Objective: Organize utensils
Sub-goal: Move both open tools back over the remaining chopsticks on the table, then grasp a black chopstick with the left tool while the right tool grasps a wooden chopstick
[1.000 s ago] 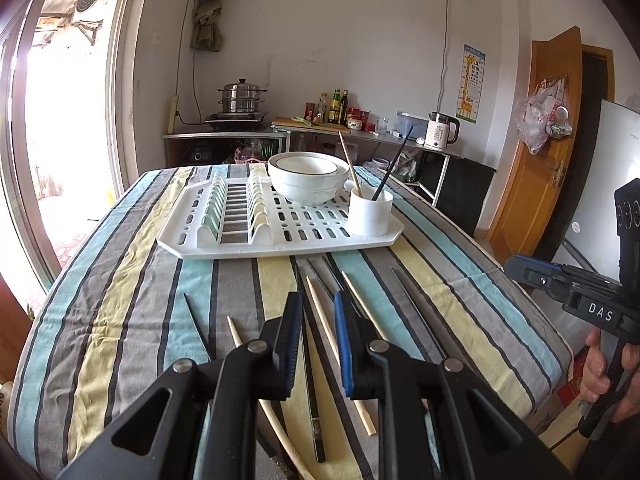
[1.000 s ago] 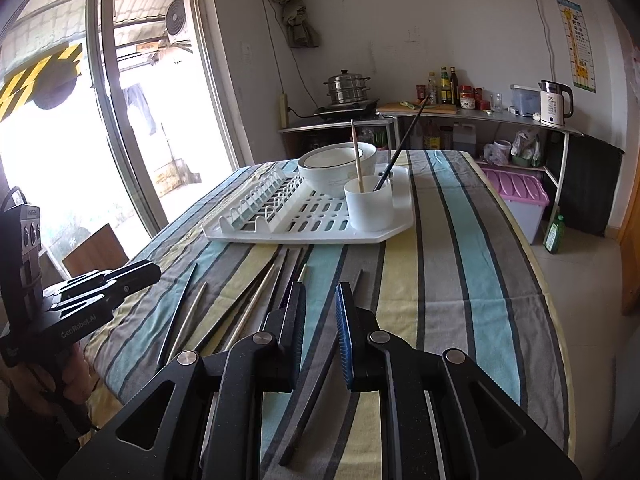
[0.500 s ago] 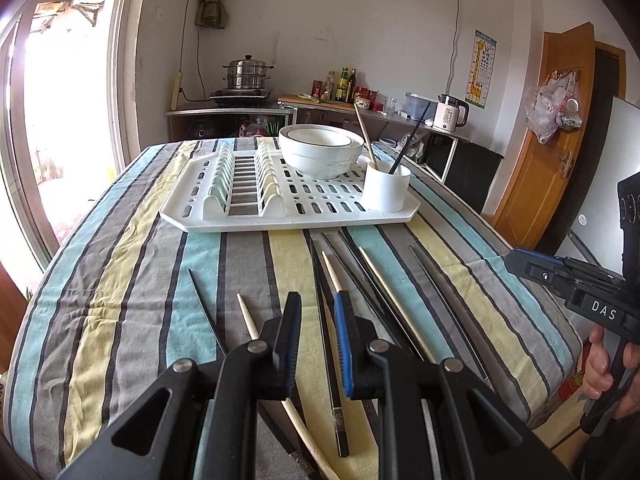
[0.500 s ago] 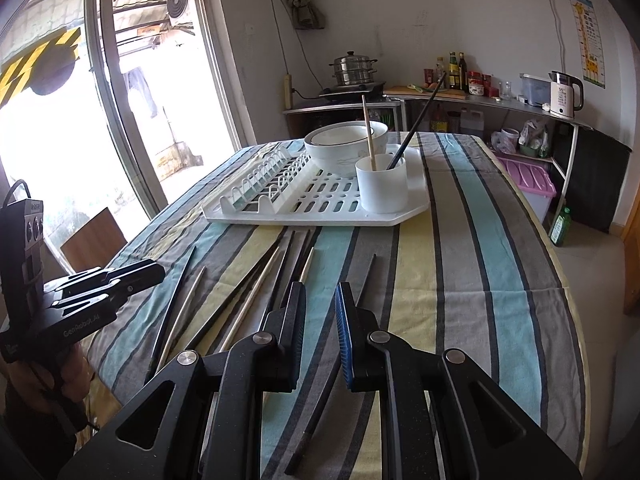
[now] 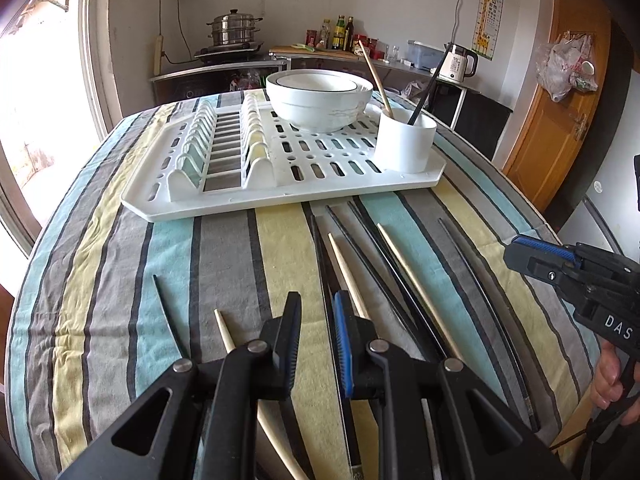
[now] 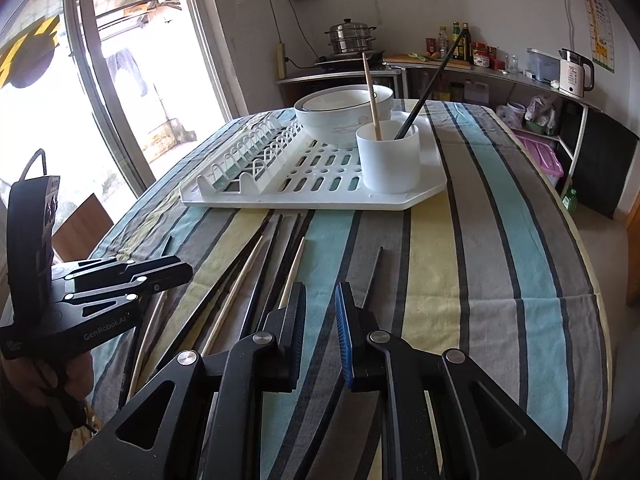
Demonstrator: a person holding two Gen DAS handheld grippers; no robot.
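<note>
Several loose chopsticks, black point(image 5: 320, 248) and wooden point(image 5: 344, 268), lie fanned on the striped tablecloth in front of a white drying rack point(image 5: 224, 204). A white cup point(image 5: 404, 148) on the rack's right corner holds one wooden and one black chopstick. My left gripper point(image 5: 317, 304) hovers low over the near ends of the middle chopsticks, jaws narrowly apart with nothing between them. My right gripper point(image 6: 320, 300) hangs over the cloth beside a lone black chopstick point(image 6: 372, 276), also slightly open and holding nothing. Each gripper shows in the other's view: the right gripper point(image 5: 518, 249) and the left gripper point(image 6: 180, 270).
A stack of white bowls point(image 5: 320, 100) sits at the back of the rack. The table's right edge point(image 6: 600, 320) drops off close to the right gripper. A counter with a kettle point(image 5: 458, 60) and a steamer pot point(image 5: 234, 32) lines the far wall. A hand point(image 5: 612, 376) grips the right handle.
Both grippers have moved forward and down toward the chopsticks, so the rack and cup look larger and nearer. Jaw gaps look the same.
</note>
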